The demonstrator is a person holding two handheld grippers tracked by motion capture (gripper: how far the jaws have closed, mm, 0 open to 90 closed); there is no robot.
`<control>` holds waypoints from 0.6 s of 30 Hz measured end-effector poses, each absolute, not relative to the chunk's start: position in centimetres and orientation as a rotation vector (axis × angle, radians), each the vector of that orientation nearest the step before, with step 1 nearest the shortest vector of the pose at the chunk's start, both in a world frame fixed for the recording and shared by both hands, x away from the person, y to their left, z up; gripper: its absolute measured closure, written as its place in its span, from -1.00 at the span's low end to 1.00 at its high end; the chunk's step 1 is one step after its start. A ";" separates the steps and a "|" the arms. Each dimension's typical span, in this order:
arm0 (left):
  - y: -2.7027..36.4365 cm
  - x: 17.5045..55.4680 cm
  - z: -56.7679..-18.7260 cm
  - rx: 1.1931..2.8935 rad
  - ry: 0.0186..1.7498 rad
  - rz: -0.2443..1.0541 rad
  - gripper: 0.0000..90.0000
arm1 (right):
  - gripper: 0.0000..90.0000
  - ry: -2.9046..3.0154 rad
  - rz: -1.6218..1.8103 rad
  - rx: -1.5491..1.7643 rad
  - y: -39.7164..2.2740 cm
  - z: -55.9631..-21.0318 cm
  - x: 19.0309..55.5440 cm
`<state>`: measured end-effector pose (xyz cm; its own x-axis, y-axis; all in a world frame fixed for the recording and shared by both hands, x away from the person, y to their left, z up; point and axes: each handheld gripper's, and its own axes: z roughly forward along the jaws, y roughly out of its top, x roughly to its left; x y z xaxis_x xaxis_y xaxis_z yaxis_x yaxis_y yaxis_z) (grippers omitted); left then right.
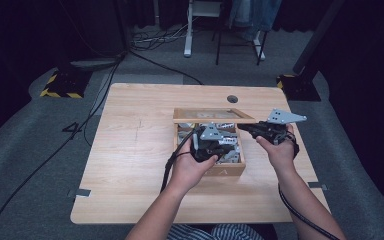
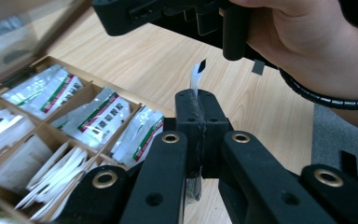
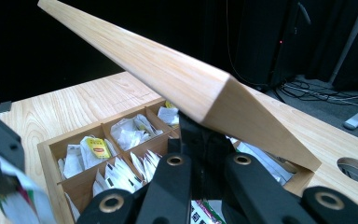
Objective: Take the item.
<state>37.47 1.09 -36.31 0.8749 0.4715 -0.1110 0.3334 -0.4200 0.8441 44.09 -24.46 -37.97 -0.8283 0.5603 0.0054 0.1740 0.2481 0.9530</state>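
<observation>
The left claw (image 2: 200,109) has its 2 black jaws pressed on a thin shiny tea packet (image 2: 197,77), just above the wooden box (image 1: 225,169). The left gripper view shows that packet sticking up from the tips; the high view is too small to tell. The right claw (image 3: 205,135) is pressed together under the smooth, flat wooden lid (image 3: 186,88), propping it open. Below it, paper packets (image 3: 93,149) fill square slots.
</observation>
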 end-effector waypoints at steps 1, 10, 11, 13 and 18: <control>1.4 37.4 -36.3 2.045 0.587 0.181 0.99 | 1.00 2.191 1.602 0.676 -24.5 -38.0 44.1; 4.2 36.8 -36.0 2.012 0.641 0.223 0.99 | 1.00 2.195 1.601 0.675 -24.4 -38.0 44.1; 4.6 36.7 -36.0 2.010 0.646 0.230 0.99 | 1.00 2.196 1.600 0.674 -24.4 -38.0 44.1; 5.6 36.5 -36.0 2.003 0.672 0.248 0.99 | 1.00 2.197 1.599 0.675 -24.3 -38.1 44.1; 7.5 36.2 -36.2 1.989 0.714 0.281 0.99 | 1.00 2.200 1.599 0.676 -24.3 -38.1 44.1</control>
